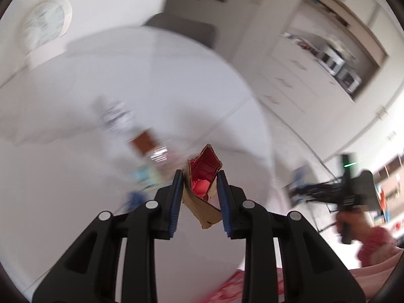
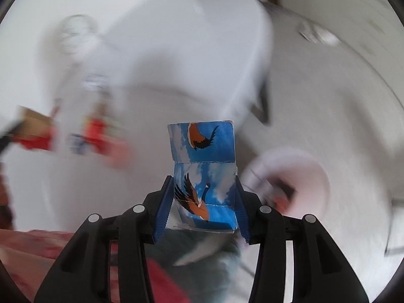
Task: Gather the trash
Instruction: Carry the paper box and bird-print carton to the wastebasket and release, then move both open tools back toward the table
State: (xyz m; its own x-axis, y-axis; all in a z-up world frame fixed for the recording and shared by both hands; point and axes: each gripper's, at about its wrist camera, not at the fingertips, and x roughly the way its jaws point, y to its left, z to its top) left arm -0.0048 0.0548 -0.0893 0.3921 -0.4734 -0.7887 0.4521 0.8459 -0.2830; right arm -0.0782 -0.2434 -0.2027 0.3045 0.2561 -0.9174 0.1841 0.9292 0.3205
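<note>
In the left wrist view my left gripper [image 1: 200, 176] is shut on a crumpled cardboard carton [image 1: 203, 176], brown outside and red inside, held above the white round table [image 1: 75, 176]. In the right wrist view my right gripper [image 2: 205, 184] is shut on a flattened blue carton [image 2: 204, 166] printed with flying birds, which stands up between the pads. Below and to its right a white bin [image 2: 303, 166] with trash inside shows as a blur. The right gripper [image 1: 353, 192] also appears far right in the left wrist view, held in a hand.
Blurred litter lies on the table: a clear bottle [image 1: 113, 116], a brown piece [image 1: 142, 141] and bluish scraps [image 1: 141, 176]. Red and brown packets [image 2: 38, 131] smear along the left of the right wrist view. Cabinets and shelves [image 1: 328, 58] stand beyond the table.
</note>
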